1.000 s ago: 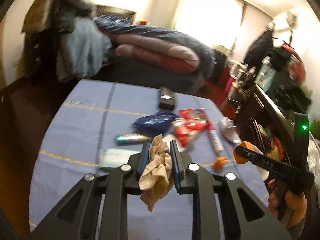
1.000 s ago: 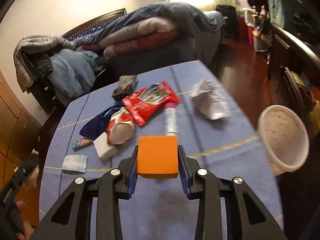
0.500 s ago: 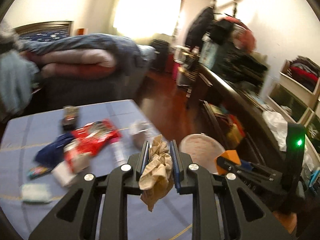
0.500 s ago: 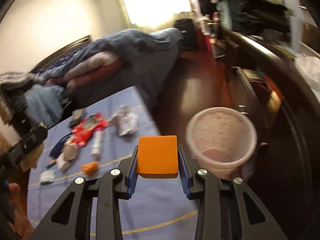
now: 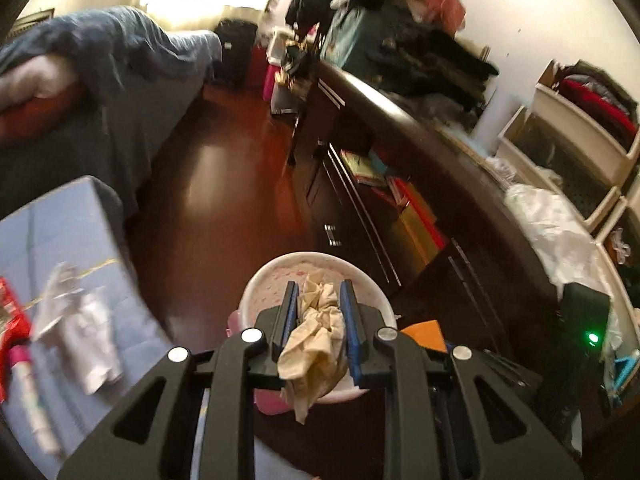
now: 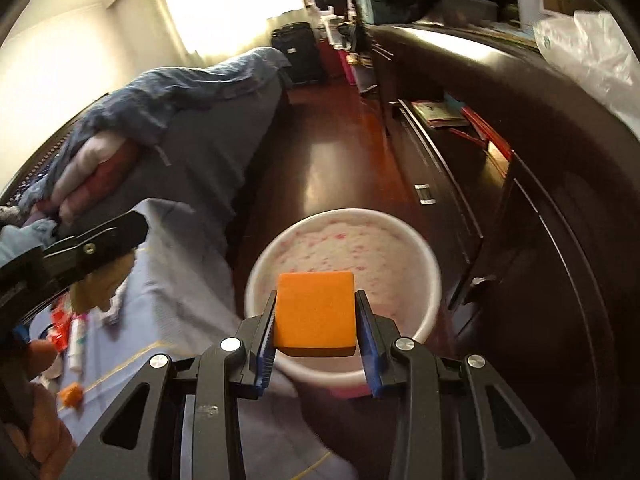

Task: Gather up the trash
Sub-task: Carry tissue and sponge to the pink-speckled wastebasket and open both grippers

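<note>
My left gripper is shut on a crumpled beige paper napkin, which hangs between the blue pads right over the white, pink-speckled waste bin. My right gripper is shut on an orange sponge block, held above the same bin. The bin stands on the dark floor just past the blue table's edge. In the left wrist view the orange block peeks out to the right of my left gripper. The left gripper shows at the left edge of the right wrist view.
Other trash lies on the blue tablecloth: a crumpled white wrapper, a red packet, a pink-capped tube and a small orange scrap. A dark dresser runs along the right, and a bed stands behind the table.
Both grippers have swung right, away from the table's litter, to above the bin. The bin now sits directly under each gripper. The napkin and the orange block stay gripped.
</note>
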`<action>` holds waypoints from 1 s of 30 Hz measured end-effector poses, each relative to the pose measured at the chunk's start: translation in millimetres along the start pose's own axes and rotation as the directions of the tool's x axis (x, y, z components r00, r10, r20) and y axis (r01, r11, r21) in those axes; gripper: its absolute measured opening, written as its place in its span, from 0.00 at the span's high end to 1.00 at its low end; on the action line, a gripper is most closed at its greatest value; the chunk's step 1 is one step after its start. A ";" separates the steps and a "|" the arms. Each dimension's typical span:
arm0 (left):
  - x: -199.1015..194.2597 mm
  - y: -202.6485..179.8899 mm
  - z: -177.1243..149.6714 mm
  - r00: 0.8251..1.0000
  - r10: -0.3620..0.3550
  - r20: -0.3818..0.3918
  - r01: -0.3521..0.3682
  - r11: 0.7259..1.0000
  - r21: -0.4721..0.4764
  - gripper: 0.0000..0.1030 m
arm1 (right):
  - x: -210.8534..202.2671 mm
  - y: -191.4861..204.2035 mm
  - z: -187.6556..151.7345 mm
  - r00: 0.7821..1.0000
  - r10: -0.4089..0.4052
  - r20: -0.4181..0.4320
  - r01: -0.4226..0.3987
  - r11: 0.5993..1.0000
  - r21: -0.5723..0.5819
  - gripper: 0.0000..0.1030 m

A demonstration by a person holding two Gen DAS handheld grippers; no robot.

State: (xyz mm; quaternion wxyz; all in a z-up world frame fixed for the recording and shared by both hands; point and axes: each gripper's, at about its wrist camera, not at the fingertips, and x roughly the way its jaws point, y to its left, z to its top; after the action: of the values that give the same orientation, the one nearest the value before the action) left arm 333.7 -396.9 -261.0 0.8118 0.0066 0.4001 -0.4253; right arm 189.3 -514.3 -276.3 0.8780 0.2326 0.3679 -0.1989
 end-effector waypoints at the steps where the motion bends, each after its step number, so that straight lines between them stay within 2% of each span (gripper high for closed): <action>1: 12.6 0.9 2.3 1.000 -0.002 -0.019 0.002 1.000 -0.002 0.78 | 5.6 -5.7 1.6 1.000 -0.006 0.000 0.006 1.000 0.007 0.65; 7: 82.3 6.8 10.9 0.990 -0.055 -0.127 0.046 0.997 -0.068 0.78 | 36.9 -30.6 9.6 0.999 -0.027 -0.029 0.028 0.998 0.051 0.65; 11: 106.2 12.0 9.4 0.985 -0.058 -0.164 0.044 0.995 -0.087 0.75 | 56.6 -33.4 10.9 0.998 -0.045 -0.047 0.047 0.998 0.045 0.65; 17: 127.3 20.0 10.5 0.981 -0.062 -0.186 0.042 0.993 -0.108 0.55 | 80.9 -34.7 11.3 0.995 -0.066 -0.075 0.070 0.997 0.046 0.60; 20: 130.5 23.1 12.7 0.978 -0.080 -0.193 0.056 0.990 -0.127 0.47 | 85.9 -37.3 9.7 0.994 -0.078 -0.079 0.082 0.996 0.046 0.56; 23: 124.1 25.9 13.0 0.979 -0.091 -0.181 0.067 0.988 -0.138 0.45 | 85.6 -39.8 8.0 0.993 -0.082 -0.084 0.086 0.995 0.056 0.54; 28: 89.6 24.1 13.9 0.992 -0.042 -0.122 0.027 0.992 -0.119 0.38 | 75.0 -37.9 5.3 0.991 -0.100 -0.088 0.106 0.992 0.063 0.50; 30: 70.2 22.4 12.7 0.995 -0.005 -0.099 -0.005 0.995 -0.104 0.28 | 66.6 -33.0 3.1 0.991 -0.098 -0.088 0.103 0.993 0.060 0.48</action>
State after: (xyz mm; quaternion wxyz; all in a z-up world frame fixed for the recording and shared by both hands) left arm 379.9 -435.2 -305.8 0.7903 -0.0145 0.4614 -0.4030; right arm 217.1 -554.6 -332.3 0.8425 0.2501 0.4098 -0.2445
